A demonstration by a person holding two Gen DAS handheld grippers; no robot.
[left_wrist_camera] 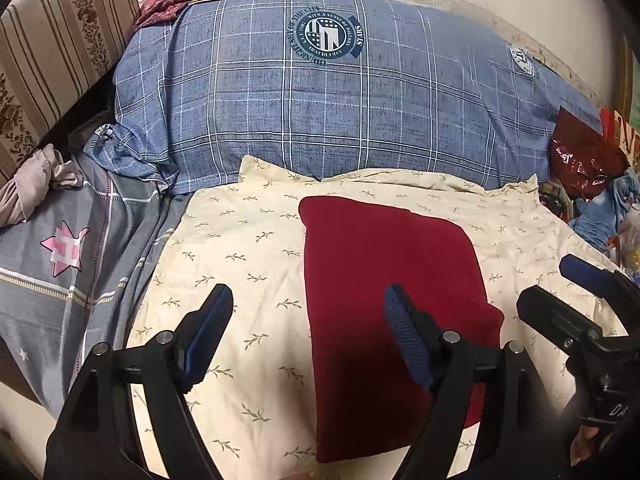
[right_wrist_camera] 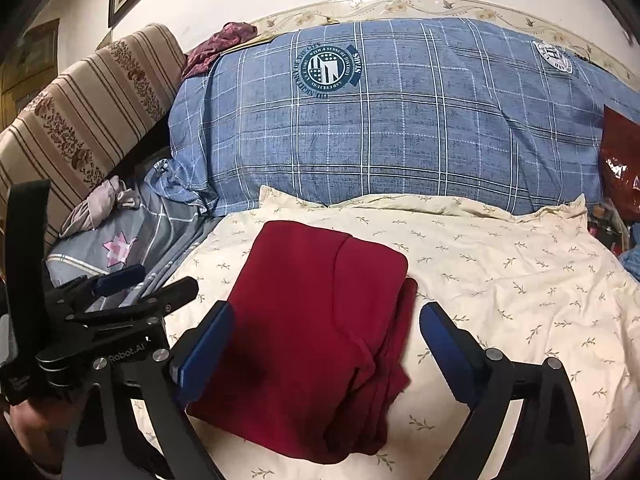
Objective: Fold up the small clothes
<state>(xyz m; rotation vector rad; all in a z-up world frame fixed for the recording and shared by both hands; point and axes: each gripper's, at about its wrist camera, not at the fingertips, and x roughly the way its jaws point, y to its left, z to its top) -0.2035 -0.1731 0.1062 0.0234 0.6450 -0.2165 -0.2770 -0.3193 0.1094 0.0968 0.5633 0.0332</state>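
Observation:
A dark red garment [left_wrist_camera: 384,264] lies folded into a rough rectangle on a cream leaf-print cloth [left_wrist_camera: 248,248]. In the right wrist view the garment [right_wrist_camera: 320,320] shows stacked layers along its right edge. My left gripper [left_wrist_camera: 308,300] is open and empty, held above the garment's left edge. My right gripper [right_wrist_camera: 326,320] is open and empty, its fingers straddling the garment from above. The right gripper also shows at the right edge of the left wrist view [left_wrist_camera: 560,284], and the left gripper shows at the left of the right wrist view [right_wrist_camera: 148,280].
A big blue plaid quilt [left_wrist_camera: 340,100] lies behind the cream cloth. A grey sheet with a pink star [left_wrist_camera: 64,248] and a crumpled pinkish cloth [left_wrist_camera: 32,184] lie left. A striped cushion [left_wrist_camera: 52,52] stands far left. A red plastic bag [left_wrist_camera: 580,156] sits right.

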